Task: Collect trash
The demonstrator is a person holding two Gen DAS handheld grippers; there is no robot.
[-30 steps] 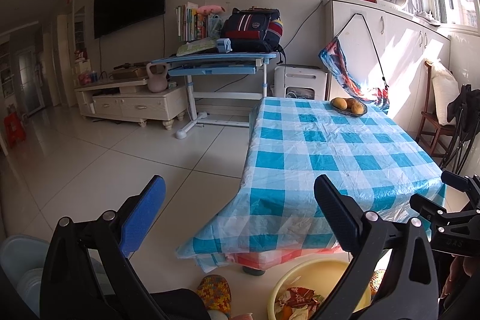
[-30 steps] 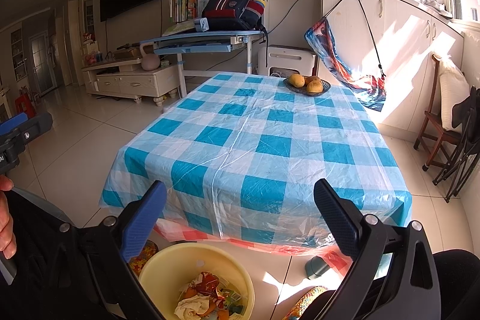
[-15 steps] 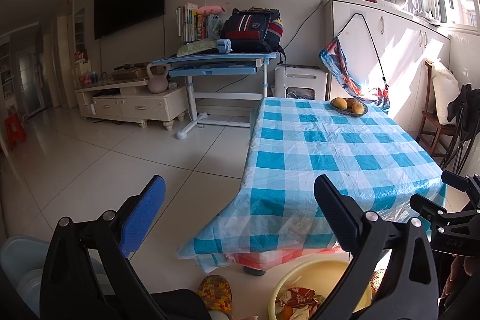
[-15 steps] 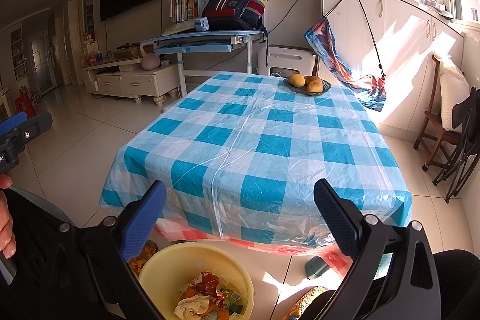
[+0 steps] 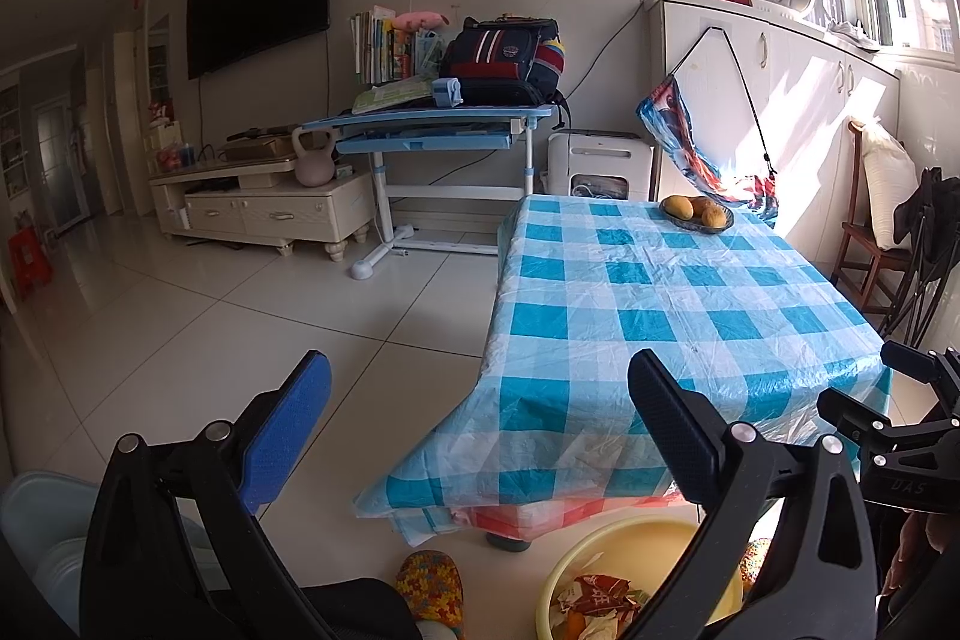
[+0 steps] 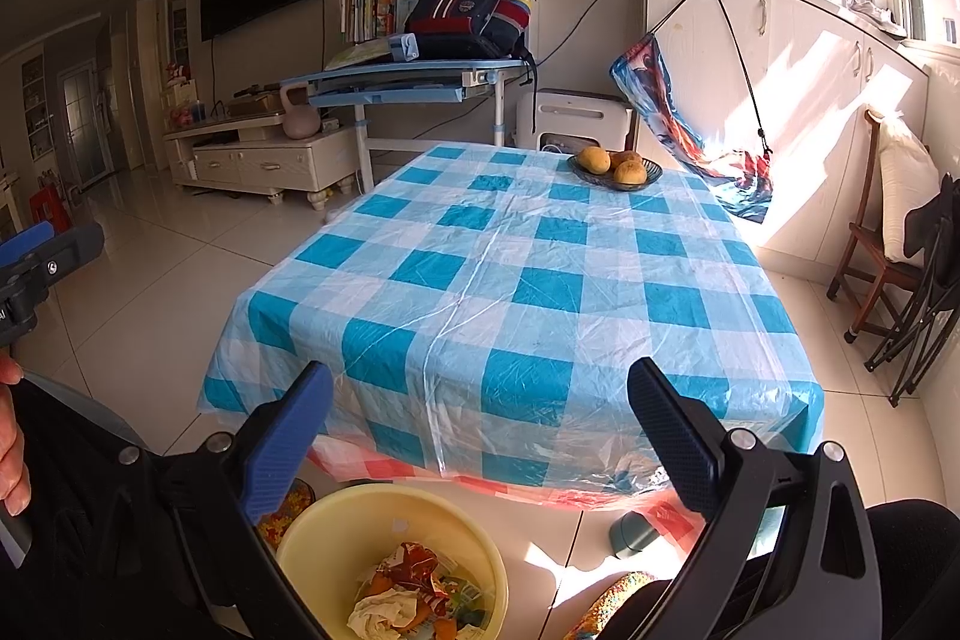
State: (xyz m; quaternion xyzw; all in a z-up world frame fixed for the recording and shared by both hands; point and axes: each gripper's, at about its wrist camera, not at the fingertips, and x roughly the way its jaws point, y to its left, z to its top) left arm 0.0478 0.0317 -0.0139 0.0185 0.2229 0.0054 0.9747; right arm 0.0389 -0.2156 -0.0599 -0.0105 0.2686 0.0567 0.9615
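Both tools (image 5: 480, 412) (image 6: 480, 409) spread empty; yellow basin (image 6: 336, 532) holds wrappers (image 6: 414, 589), perhaps peels.

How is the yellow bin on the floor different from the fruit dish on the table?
The yellow bin is a deep, pale plastic tub on the floor by the near table edge; the fruit dish is shallow, dark and sits at the far end. The bin holds crumpled wrappers and scraps, the dish whole fruit. Both are round and open-topped.

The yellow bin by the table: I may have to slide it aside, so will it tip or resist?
The yellow bin probably slides easily: it sits on glossy floor tiles. It looks light, holding only crumpled wrappers and paper low inside. Its wide, squat shape suggests little tipping risk, though a thin plastic rim may flex if a claw pinches it.
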